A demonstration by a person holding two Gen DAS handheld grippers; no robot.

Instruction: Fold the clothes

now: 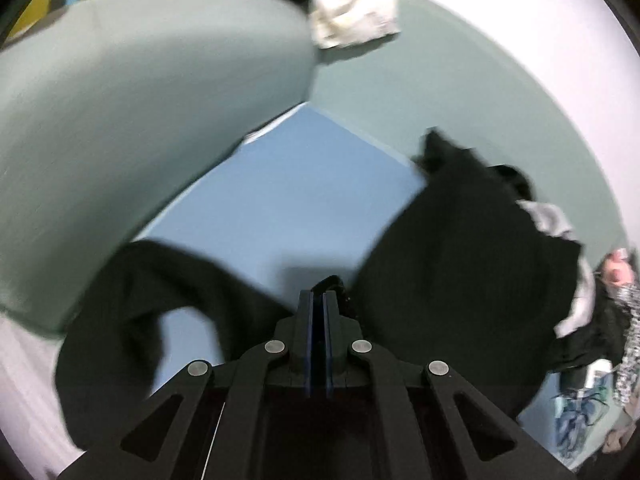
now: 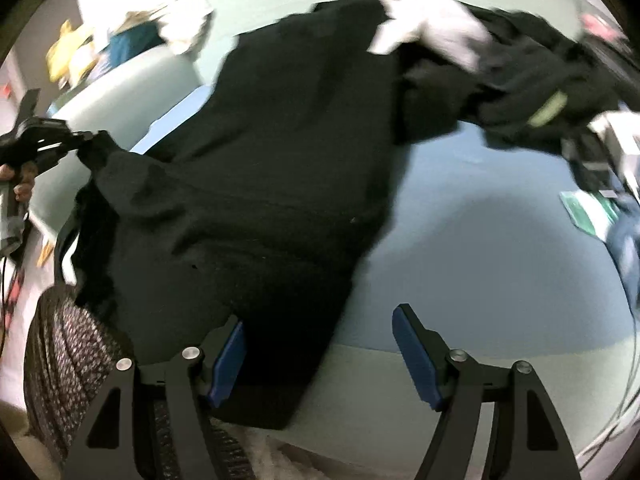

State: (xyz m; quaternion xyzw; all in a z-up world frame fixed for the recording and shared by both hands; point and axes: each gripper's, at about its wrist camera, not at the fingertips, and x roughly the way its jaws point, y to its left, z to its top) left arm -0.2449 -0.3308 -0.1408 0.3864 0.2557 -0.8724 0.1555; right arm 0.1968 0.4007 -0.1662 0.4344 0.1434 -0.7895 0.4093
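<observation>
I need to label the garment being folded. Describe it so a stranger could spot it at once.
Find the blue sheet over the pale green surface. A plain black garment stretches across it, one corner pinched in the left gripper. Unlike the dark heap behind it, it shows no white or lime patches.

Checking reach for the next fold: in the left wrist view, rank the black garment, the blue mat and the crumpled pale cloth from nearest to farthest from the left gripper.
1. Black garment: pinched in the shut left gripper, spreading to both sides.
2. Blue mat: just ahead, under the garment.
3. Crumpled pale cloth: far ahead at the top, on the green surface.
</observation>
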